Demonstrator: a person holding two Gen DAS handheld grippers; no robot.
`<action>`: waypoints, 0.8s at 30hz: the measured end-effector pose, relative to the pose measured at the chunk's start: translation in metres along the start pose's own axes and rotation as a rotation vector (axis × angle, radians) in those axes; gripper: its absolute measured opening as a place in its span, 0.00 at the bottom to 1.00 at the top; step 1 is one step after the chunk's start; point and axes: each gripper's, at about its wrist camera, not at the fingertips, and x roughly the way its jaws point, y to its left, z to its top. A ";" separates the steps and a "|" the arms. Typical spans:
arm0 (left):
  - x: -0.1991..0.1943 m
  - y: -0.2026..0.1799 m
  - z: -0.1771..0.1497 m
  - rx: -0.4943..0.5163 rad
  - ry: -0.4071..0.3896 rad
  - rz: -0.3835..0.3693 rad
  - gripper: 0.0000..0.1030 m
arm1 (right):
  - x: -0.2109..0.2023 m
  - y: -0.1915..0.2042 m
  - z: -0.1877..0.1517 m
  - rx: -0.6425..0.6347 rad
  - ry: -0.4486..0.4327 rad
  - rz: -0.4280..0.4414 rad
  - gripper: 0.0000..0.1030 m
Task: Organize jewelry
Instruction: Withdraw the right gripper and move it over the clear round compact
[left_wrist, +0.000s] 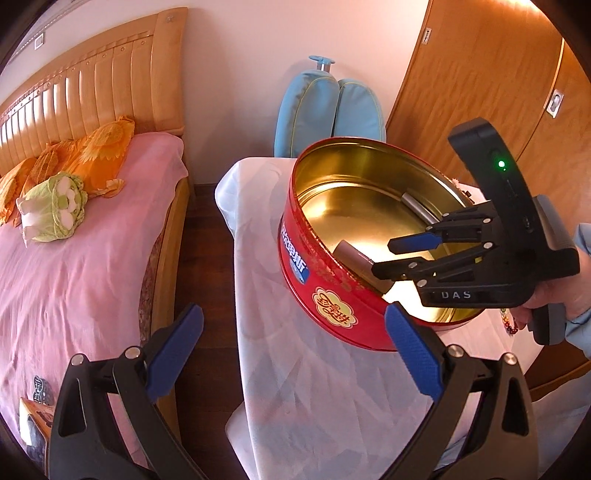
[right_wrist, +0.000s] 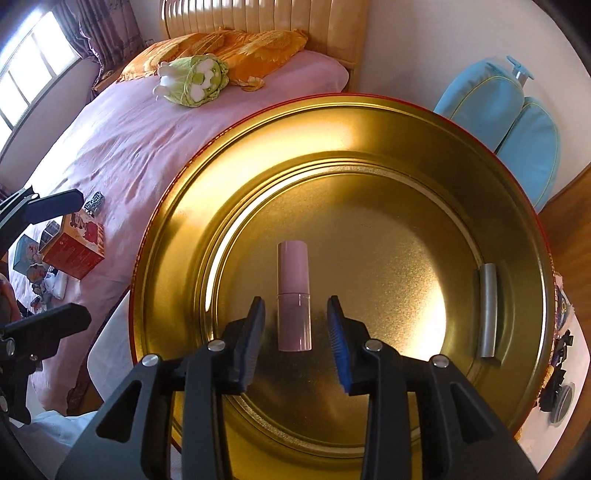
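A round red tin (left_wrist: 321, 284) with a gold inside (right_wrist: 177, 258) stands on a small table under a white cloth (left_wrist: 295, 398). On the tin's floor lie a pink tube (right_wrist: 293, 280) and, against the wall, a silver tube (right_wrist: 487, 310). My right gripper (right_wrist: 295, 301) points down into the tin, open. The pink tube lies between its blue pads (right_wrist: 338, 332) with a gap on each side. In the left wrist view the right gripper (left_wrist: 384, 258) reaches over the tin's rim. My left gripper (left_wrist: 293, 314) is wide open and empty, in front of the tin's outer wall.
A bed with a pink sheet (left_wrist: 74, 277), an orange pillow and a green plush toy (left_wrist: 55, 206) lies to the left. Small boxes (right_wrist: 74, 251) sit on the bed. A blue bag (left_wrist: 328, 110) stands behind the table, wooden wardrobe doors (left_wrist: 480, 92) to the right. Dark beads (left_wrist: 508, 325) lie beside the tin.
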 end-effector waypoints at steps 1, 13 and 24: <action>-0.001 -0.002 0.001 0.004 0.000 0.001 0.94 | -0.003 -0.001 -0.002 0.004 -0.009 0.000 0.40; -0.015 -0.036 0.014 0.087 -0.060 -0.028 0.94 | -0.079 -0.020 -0.042 0.038 -0.252 -0.111 0.95; 0.008 -0.189 0.034 0.201 -0.035 -0.139 0.93 | -0.131 -0.128 -0.162 0.248 -0.297 -0.173 0.95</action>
